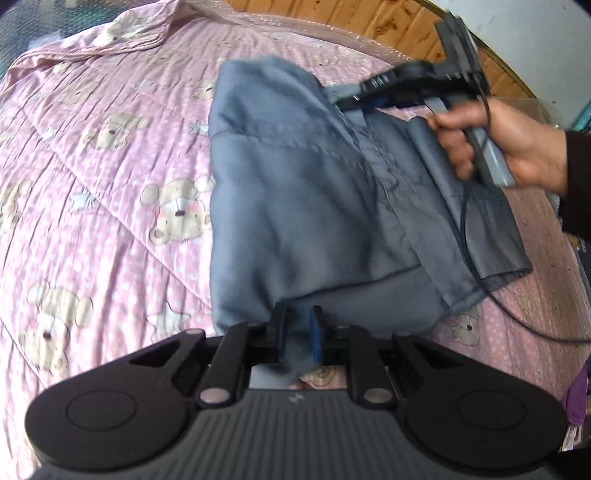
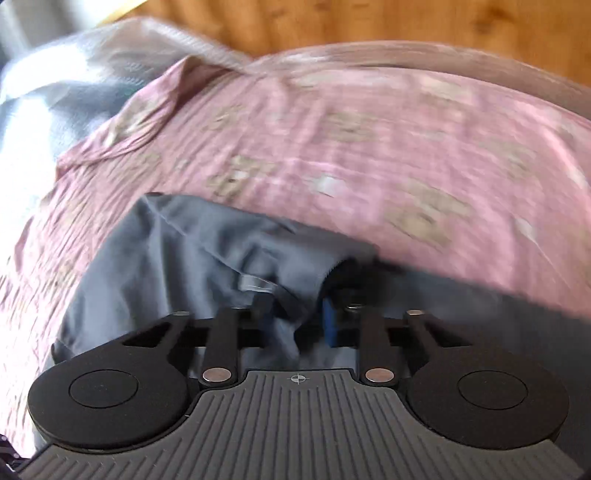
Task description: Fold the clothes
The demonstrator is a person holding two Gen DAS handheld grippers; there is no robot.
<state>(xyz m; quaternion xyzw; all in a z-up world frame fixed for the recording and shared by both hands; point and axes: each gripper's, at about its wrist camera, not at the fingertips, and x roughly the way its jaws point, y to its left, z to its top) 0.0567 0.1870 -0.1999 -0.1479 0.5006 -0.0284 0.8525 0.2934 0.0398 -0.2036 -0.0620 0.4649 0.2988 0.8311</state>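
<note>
The grey garment (image 1: 314,206) lies on the quilt (image 1: 92,184); left claw (image 1: 299,332) and right claw (image 2: 299,317) each pinch its edge.

A grey-blue garment (image 1: 314,199) lies spread on a pink quilt (image 1: 103,158) printed with teddy bears, which covers the bed. At the near edge the left claw (image 1: 300,330) has a fold of the grey cloth between its blue pads (image 1: 317,338). At the far right corner, a person's hand (image 1: 517,144) grips the handle of the right claw (image 1: 345,101) (blurred), whose tip meets the garment's upper edge. A dark cable (image 1: 469,236) trails from it across the cloth. Wooden panelling (image 1: 388,22) runs behind the bed
</note>
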